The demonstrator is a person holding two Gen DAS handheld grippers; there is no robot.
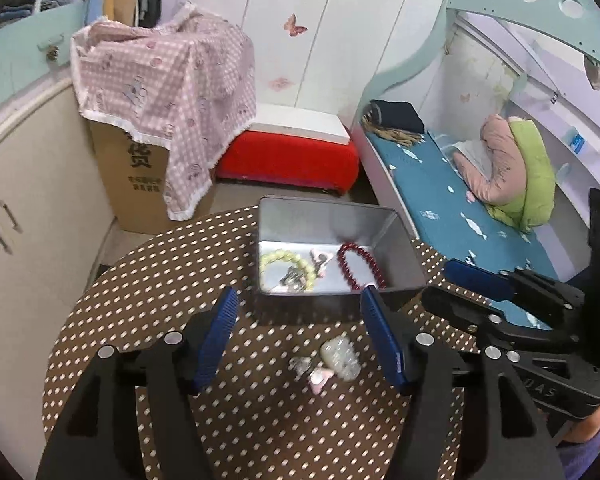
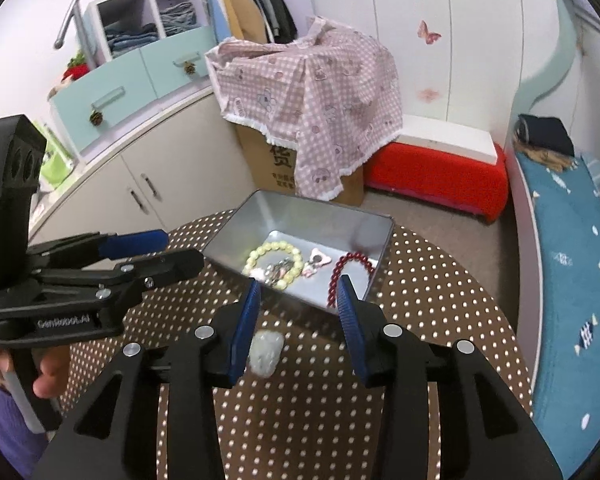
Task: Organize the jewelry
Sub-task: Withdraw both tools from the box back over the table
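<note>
From the left wrist, the left gripper point(image 1: 296, 300) hangs with jaws spread and empty above the dotted round table point(image 1: 140, 300). Loose below it lie a pale beaded bracelet point(image 1: 340, 356) and a small pink charm point(image 1: 320, 376), just short of the open metal tin point(image 1: 396, 220), which already holds a yellow-green bracelet point(image 1: 288, 268) and a red bead bracelet point(image 1: 358, 266). I would close low around the pale beads, clear of the tin's near wall.

From the right wrist, the right gripper point(image 2: 300, 300) is also parted and empty, over the pale bracelet point(image 2: 265, 354). Both tools crowd one spot; one should yield. A cloth-draped carton point(image 2: 308, 120) stands well behind.
</note>
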